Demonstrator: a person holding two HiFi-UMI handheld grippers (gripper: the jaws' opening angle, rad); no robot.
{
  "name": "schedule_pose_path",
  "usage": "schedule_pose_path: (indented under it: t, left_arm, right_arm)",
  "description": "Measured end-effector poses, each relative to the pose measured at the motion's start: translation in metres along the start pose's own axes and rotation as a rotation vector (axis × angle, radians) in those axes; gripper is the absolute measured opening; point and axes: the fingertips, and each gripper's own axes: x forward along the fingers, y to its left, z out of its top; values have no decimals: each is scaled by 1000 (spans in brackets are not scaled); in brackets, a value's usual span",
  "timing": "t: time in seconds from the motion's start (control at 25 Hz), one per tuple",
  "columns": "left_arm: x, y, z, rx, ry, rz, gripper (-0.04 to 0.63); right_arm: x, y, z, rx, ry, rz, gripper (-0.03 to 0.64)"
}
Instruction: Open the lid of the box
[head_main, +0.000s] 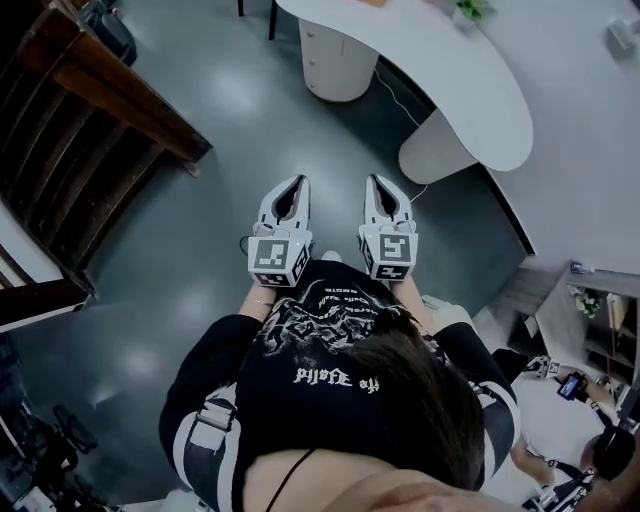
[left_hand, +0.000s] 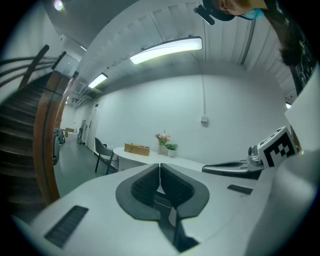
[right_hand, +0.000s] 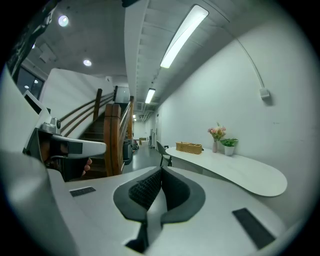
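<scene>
Overhead, left hand-held gripper and right hand-held gripper both closed, empty, shirt print illegible

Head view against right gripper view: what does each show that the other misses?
Only the head view: the top of the person's head, and the right gripper from outside with its marker cube. Only the right gripper view: the ceiling light, the pink flowers, and that gripper's jaws close up, together with nothing between them. Both: the white table, the wooden staircase and the left gripper.
</scene>
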Motion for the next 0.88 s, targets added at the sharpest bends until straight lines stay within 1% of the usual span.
schedule_pose_path:
  t: [0.12,0.28,0.44,0.64,0.76,0.88]
  left_arm:
    - [0,-6,-6,-20,-3,9,26]
    - [5,-12,-11,-44,8,2,26]
    - [20,-10,-12,-51,6,-2,27]
    - [50,3,-17,-47,26,-21,26]
    - [71,18,-10,-44,19,-26,26]
    - [102,35,-2,-35,13,-29,27]
  right_arm:
    - [-2,-3,-5,-8,2,18,26]
    - [0,-8,-3,-4,-8,31,26]
    - [10,-15,-3,-14,-4,35,26]
    - [35,-24,-3,-23,11,24,26]
    - [57,-32,-2,-26,18,10,26]
    - [84,-46,9,-34,6,-8,26]
